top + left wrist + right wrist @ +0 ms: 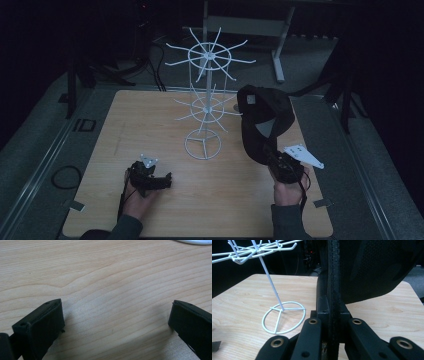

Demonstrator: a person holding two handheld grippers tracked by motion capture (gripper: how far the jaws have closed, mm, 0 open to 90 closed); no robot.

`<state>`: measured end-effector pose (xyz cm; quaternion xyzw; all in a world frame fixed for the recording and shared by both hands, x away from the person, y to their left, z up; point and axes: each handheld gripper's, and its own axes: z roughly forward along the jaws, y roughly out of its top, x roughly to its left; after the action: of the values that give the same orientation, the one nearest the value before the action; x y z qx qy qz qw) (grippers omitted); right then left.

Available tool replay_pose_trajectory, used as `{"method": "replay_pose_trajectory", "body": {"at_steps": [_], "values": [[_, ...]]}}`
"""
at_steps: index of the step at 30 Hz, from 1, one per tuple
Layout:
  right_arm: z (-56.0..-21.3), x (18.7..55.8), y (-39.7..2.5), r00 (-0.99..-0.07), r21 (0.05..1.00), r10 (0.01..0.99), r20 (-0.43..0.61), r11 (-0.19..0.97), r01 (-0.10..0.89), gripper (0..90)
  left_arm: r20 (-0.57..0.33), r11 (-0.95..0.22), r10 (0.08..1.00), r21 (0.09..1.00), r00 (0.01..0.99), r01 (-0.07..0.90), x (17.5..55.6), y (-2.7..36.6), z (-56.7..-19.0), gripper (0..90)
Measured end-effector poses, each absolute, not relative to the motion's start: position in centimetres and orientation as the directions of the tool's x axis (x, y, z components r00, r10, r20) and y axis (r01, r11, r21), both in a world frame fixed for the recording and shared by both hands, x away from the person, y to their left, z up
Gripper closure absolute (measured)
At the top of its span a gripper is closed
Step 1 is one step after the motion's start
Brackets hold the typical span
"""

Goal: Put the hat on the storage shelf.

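Note:
A white wire rack (206,85) with two tiers of hooks stands on a ring base (202,144) at the middle of the wooden table (150,120). My right gripper (270,156) is shut on the brim of a black cap (264,120), held up to the right of the rack. In the right gripper view the cap (372,267) rises above the jaws, its brim edge (334,290) pinched between them, and the rack base (284,317) lies at left. My left gripper (167,179) rests low over the table's front left, open, with bare wood between its fingers (42,325).
A grey metal frame edges the table, with a loop of cable (66,177) on its left side. A table leg (281,50) and dark equipment stand behind. Bare wood spreads across the table's left half.

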<state>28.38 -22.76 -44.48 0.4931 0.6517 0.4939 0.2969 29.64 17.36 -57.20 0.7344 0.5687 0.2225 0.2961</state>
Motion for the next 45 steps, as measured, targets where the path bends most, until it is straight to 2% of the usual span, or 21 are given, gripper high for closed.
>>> {"method": "replay_pose_trajectory", "body": {"at_steps": [45], "values": [[-41.5,28.1,-22.9,-0.343,0.96,0.938,0.046,0.054,0.275,86.4,-0.011,-0.176,0.967,0.689,0.253,0.703,29.6,17.3,-57.2,0.2]]}}
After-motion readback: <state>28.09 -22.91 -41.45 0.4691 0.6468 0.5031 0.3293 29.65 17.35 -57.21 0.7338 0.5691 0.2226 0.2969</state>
